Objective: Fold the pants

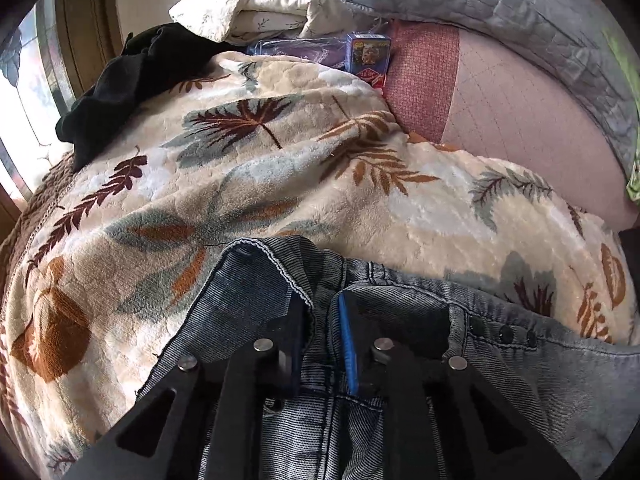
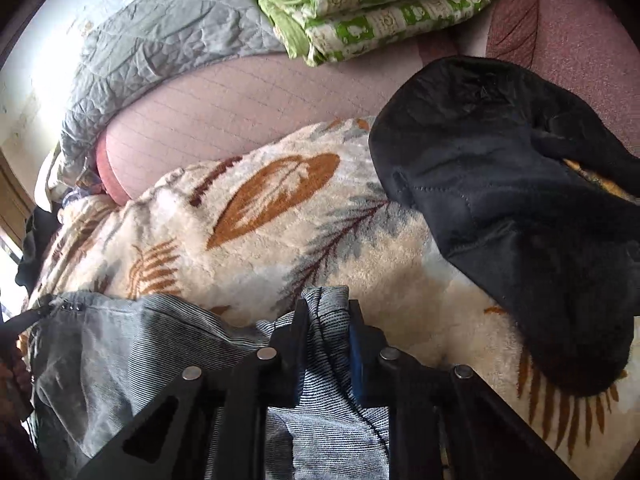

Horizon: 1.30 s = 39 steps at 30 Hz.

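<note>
Nearest in the left wrist view, the left gripper (image 1: 320, 304) has its two black fingers drawn close together, pinching a raised fold of the grey-blue denim pants (image 1: 248, 300) at the waistband edge; a row of dark snap studs (image 1: 506, 334) shows on the denim just to the right. In the right wrist view, the right gripper (image 2: 329, 312) likewise pinches a bunched ridge of the pants (image 2: 120, 344) between its narrowed fingers, with slack denim spreading to its left. The pants lie at the near edge of a cream fleece blanket with a leaf print (image 1: 280, 184), which covers most of the bed. Beyond, a black garment (image 1: 120, 92) lies on the blanket's far left, and a dark padded jacket (image 2: 512, 208) rests on its right side. Farther back are the pink quilted mattress cover (image 1: 520, 120), a small printed box (image 1: 368, 54), a grey quilt (image 1: 520, 12) and a folded green-and-white quilt (image 2: 380, 4).
</note>
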### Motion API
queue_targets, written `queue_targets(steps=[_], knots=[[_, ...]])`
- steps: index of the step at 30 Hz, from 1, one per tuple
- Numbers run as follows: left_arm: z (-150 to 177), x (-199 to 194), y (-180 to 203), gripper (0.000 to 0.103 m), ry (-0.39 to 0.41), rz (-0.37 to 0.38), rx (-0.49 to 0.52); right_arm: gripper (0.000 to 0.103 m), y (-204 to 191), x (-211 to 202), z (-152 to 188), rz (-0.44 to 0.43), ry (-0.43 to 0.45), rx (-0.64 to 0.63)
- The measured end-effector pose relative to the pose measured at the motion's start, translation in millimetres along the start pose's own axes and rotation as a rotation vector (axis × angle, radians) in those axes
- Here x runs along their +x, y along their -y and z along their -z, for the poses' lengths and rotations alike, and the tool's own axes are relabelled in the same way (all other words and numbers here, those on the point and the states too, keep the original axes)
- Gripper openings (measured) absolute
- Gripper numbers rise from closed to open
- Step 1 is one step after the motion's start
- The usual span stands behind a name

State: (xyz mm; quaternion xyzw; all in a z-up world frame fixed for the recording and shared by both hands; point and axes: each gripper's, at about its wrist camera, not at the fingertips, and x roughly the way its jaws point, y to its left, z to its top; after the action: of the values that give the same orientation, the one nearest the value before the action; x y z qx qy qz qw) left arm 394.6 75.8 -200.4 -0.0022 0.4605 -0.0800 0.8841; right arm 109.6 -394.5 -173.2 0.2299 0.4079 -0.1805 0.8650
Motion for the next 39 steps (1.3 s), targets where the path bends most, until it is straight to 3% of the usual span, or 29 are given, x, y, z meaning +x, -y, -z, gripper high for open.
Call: queue_targets(steps=[4, 8, 12, 15, 17, 18, 19, 21, 24, 27, 29, 30, 31, 32, 34, 35, 39], knots=[[-6, -22, -7, 0.013, 0.037, 0.050, -0.042, 0.018, 6, -32, -7, -0.036, 0.093, 0.046], [-8, -41, -3, 0.013, 0.061, 0.065, -0.027, 0.018, 12, -48, -15, -0.088, 0.129, 0.085], [-5, -28, -18, 0.032, -0.005, 0.025, -0.073, 0.018, 11, -33, -8, -0.053, 0.080, 0.067], [-4, -21, -36, 0.038, -0.059, -0.036, -0.144, 0.018, 17, -18, 1, -0.034, 0.040, 0.067], [-7, -27, -46, 0.052, -0.031, -0.077, -0.167, 0.018, 22, -12, 2, -0.032, 0.030, 0.075], [-8, -30, -50, 0.067, -0.012, -0.090, -0.179, 0.018, 25, -9, 2, -0.042, 0.023, 0.090], [-9, -31, -53, 0.076, 0.000, -0.091, -0.190, 0.018, 26, -6, 2, -0.048, 0.019, 0.098], [-10, -23, -56, 0.076, -0.016, -0.082, -0.211, 0.018, 25, -1, 2, -0.044, 0.016, 0.092], [-12, -7, -52, 0.076, -0.048, -0.007, -0.238, 0.018, 22, 4, 5, -0.038, 0.006, 0.080], [-13, 11, -37, 0.076, -0.057, -0.043, -0.193, 0.018, 22, 7, 6, -0.026, -0.003, 0.075], [-12, 26, -27, 0.066, -0.085, -0.046, -0.153, 0.019, 25, 12, 6, -0.028, -0.017, 0.086], [-12, 34, -22, 0.042, -0.103, -0.054, -0.124, 0.021, 26, 16, 6, -0.027, -0.034, 0.091], [-14, 39, -18, 0.031, -0.117, -0.032, -0.109, 0.021, 27, 20, 6, -0.019, -0.050, 0.091], [-16, 39, -15, 0.028, -0.112, -0.034, -0.090, 0.021, 28, 23, 7, -0.015, -0.059, 0.092], [-22, 36, -9, 0.002, -0.117, -0.045, -0.032, 0.020, 30, 23, 6, -0.033, -0.053, 0.111], [-25, 32, -12, 0.003, -0.113, -0.048, -0.040, 0.019, 32, 20, 4, -0.051, -0.039, 0.126], [-29, -1, -31, 0.003, -0.062, 0.068, -0.108, 0.019, 34, -15, -8, -0.126, 0.068, 0.183]])
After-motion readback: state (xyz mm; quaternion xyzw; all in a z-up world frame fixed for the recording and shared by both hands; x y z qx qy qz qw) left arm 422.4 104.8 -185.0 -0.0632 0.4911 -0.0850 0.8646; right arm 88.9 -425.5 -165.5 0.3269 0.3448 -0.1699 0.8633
